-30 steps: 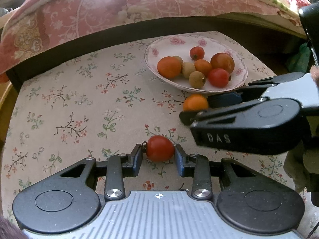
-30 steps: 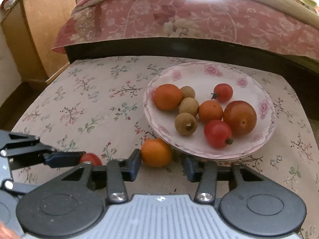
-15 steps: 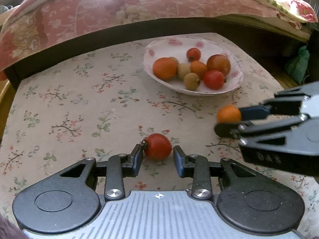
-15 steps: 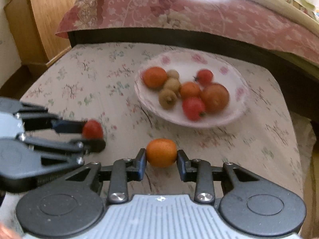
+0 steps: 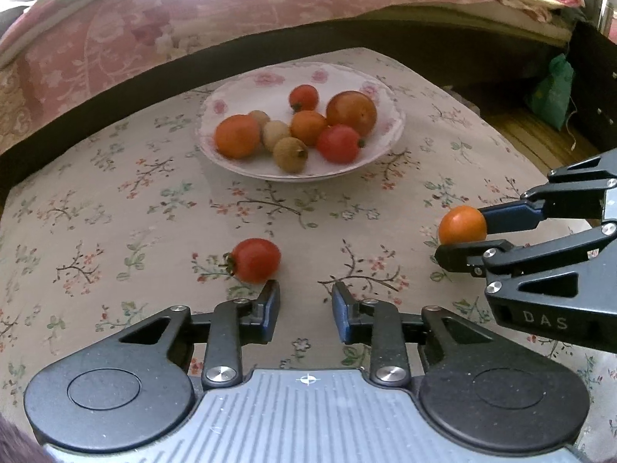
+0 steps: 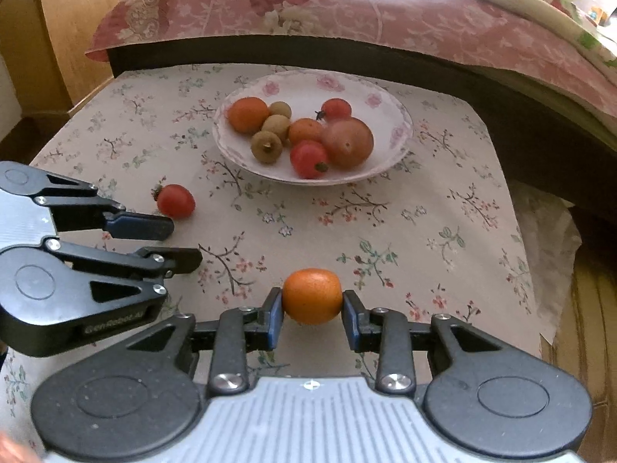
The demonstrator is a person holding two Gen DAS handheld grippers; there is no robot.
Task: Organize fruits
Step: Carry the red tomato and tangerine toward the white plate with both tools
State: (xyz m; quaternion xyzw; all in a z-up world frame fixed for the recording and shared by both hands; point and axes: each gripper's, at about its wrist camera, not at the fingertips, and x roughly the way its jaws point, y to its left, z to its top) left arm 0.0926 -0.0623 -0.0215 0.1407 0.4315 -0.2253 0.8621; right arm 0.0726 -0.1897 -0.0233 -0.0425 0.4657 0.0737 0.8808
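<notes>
Left wrist: tomato (image 5: 255,259) just beyond gripper (image 5: 305,308).

**Colours all over my fruit setup**

My right gripper (image 6: 312,314) is black with blue finger pads (image 6: 274,318) and a ribbed grey body, and the little fruit (image 6: 311,295) between them is solid orange. My left gripper (image 5: 305,310) has the same black, blue and grey look. The loose tomato (image 5: 254,259) at about 11 o'clock from it is glossy red with a dark green stem.

The tablecloth (image 5: 115,208) is beige with small pink flowers, green leaves and dark twigs. At 12 o'clock the plate (image 6: 385,115) is white with pink roses on the rim, holding orange, red and tan-brown fruits. The bedspread (image 6: 308,7) behind is dusty pink with a pale floral pattern.
</notes>
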